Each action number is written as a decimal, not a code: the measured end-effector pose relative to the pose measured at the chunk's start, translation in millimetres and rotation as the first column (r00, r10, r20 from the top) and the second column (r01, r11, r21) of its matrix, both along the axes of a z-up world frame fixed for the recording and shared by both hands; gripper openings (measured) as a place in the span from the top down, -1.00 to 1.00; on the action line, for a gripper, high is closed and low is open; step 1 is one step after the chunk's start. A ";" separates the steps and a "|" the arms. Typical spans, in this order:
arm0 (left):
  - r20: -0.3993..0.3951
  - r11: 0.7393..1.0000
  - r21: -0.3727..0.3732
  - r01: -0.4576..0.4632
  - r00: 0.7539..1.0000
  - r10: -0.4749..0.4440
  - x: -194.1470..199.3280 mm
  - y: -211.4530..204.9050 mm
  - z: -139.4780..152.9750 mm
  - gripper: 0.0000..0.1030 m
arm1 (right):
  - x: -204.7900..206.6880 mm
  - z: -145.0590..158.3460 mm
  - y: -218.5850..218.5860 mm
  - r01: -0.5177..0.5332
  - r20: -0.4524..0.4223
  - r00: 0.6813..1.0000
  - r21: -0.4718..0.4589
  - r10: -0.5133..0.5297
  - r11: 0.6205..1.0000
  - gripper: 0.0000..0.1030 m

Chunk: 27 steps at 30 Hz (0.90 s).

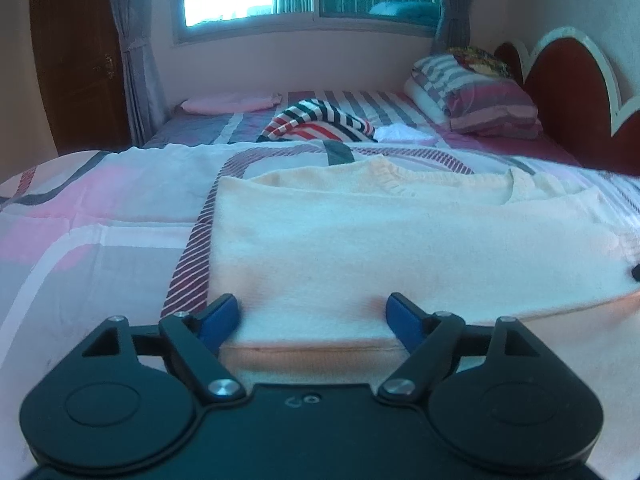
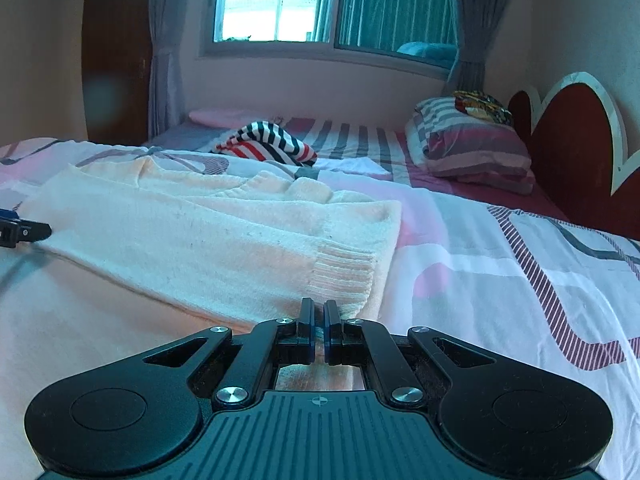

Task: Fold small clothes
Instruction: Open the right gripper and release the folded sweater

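Fingers (image 1: 222,318) of left gripper (image 1: 314,316) spread around near hem of cream sweater (image 1: 360,236); right gripper (image 2: 319,320) nearly closed, seemingly pinching hem by the cuff. Sweater flat on bed (image 1: 92,216), sleeves folded in. Likely mid-fold: next, close left, lift hem toward collar together. Striped garment (image 1: 320,120), pillow (image 1: 480,100) beyond. No containers visible

The left gripper (image 1: 312,316) is lying low with its blue-padded fingers (image 1: 222,318) spread wide apart. The right gripper (image 2: 319,320) is sitting low too, its fingers (image 2: 307,322) pressing nearly together.
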<state>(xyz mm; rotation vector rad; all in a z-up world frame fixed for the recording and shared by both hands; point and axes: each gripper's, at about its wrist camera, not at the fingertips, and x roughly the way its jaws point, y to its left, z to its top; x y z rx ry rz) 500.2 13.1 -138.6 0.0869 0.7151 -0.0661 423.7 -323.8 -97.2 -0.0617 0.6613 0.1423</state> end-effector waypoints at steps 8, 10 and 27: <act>0.031 0.995 0.098 0.019 0.999 -0.022 -71.5 -1.0 27.4 -0.61 | -55.2 41.1 -8.4 0.028 0.049 0.998 0.037 -0.029 0.999 -0.60; 0.022 0.994 0.102 0.029 0.999 -0.031 -90.2 2.0 29.7 -0.62 | -73.0 48.5 -9.2 0.022 0.037 0.999 0.041 -0.023 0.999 -0.56; 0.008 0.995 -0.012 -0.096 0.995 0.096 -283.5 69.1 49.3 0.47 | -274.3 84.7 -42.9 0.163 -0.073 0.986 0.198 -0.151 0.967 -0.56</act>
